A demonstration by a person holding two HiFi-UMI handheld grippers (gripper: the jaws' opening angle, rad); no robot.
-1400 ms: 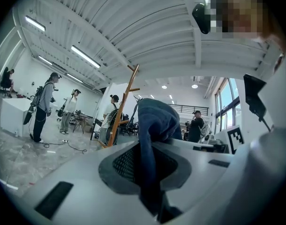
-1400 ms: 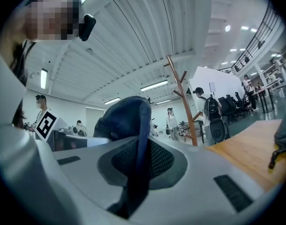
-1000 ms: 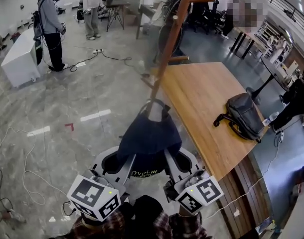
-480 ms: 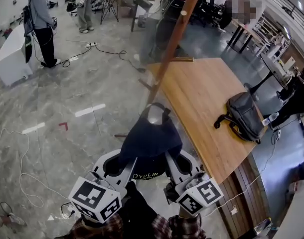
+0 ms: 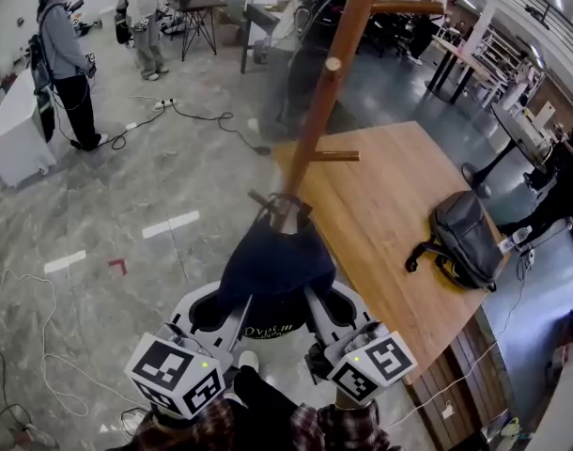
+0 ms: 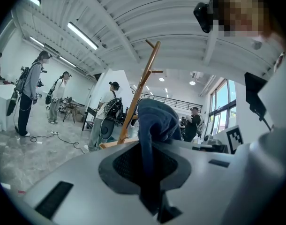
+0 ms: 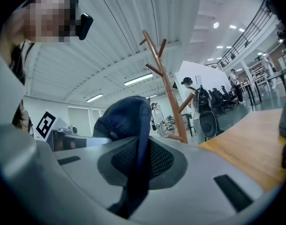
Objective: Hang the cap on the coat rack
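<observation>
A dark navy cap (image 5: 277,263) hangs between my two grippers, right in front of the wooden coat rack (image 5: 326,92). Its far end sits against the pole near a low peg. My left gripper (image 5: 232,306) is shut on the cap's left edge, and my right gripper (image 5: 317,303) is shut on its right edge. In the left gripper view the cap (image 6: 154,121) rises from the closed left gripper (image 6: 150,172), with the coat rack (image 6: 143,86) behind it. The right gripper view shows the cap (image 7: 126,116) pinched in the right gripper (image 7: 138,172), left of the coat rack (image 7: 170,97).
A long wooden table (image 5: 390,186) lies to the right with a black backpack (image 5: 460,242) on it. Two people (image 5: 66,59) stand at the far left beside a white cabinet (image 5: 9,130). Cables trail over the marble floor (image 5: 127,242).
Both grippers and the cap have moved a little forward toward the rack's pole. The cap's far end now rests at the pole by the low peg.
</observation>
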